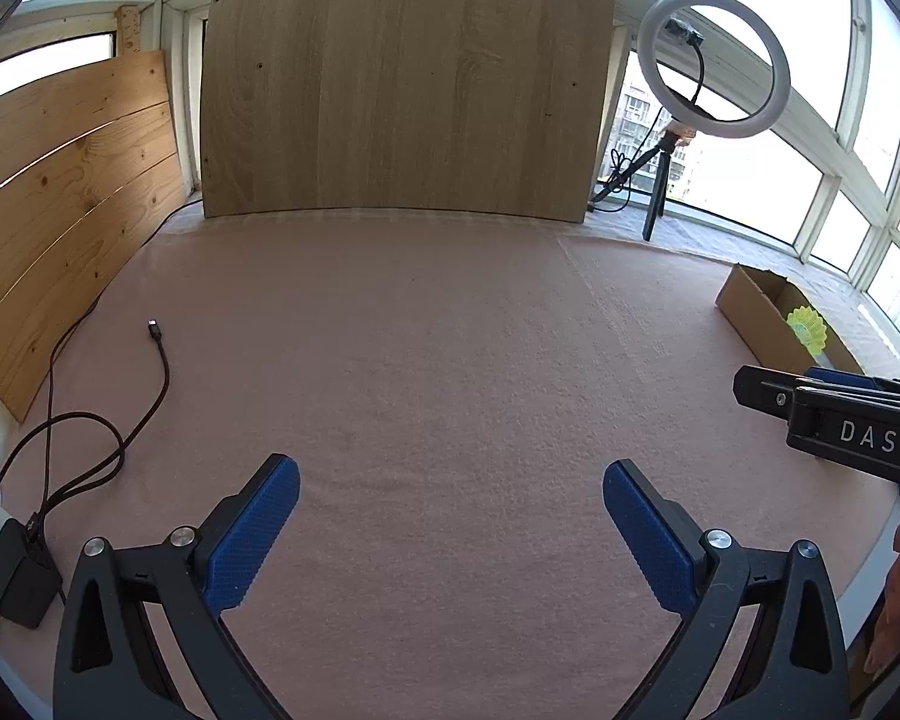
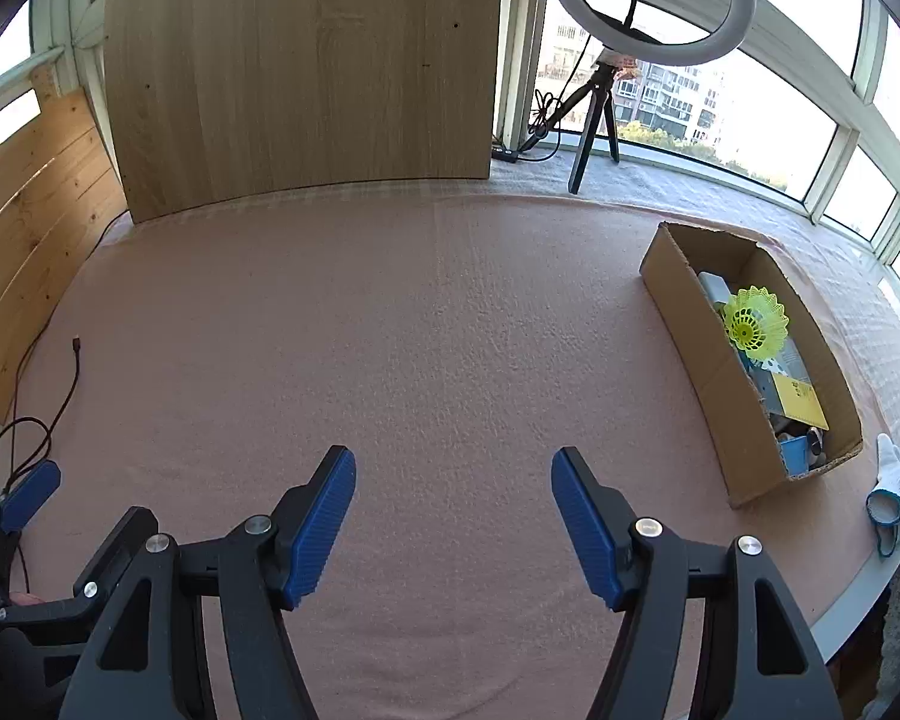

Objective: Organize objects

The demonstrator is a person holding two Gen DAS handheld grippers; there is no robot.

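Note:
A cardboard box (image 2: 744,426) stands at the right of the pink mat (image 2: 420,312). It holds a yellow shuttlecock (image 2: 756,321), a yellow card (image 2: 801,399) and several other small items. The box also shows in the left wrist view (image 1: 744,294) with the shuttlecock (image 1: 807,324). My left gripper (image 1: 450,483) is open and empty above the mat. My right gripper (image 2: 453,474) is open and empty, left of the box. The right gripper's body shows at the right edge of the left wrist view (image 1: 840,420).
A black cable (image 1: 150,384) and charger (image 1: 21,579) lie at the mat's left edge. Wooden boards (image 1: 402,78) stand at the back and left. A ring light on a tripod (image 2: 648,0) stands at the back right. A white glove (image 2: 897,486) lies right of the box.

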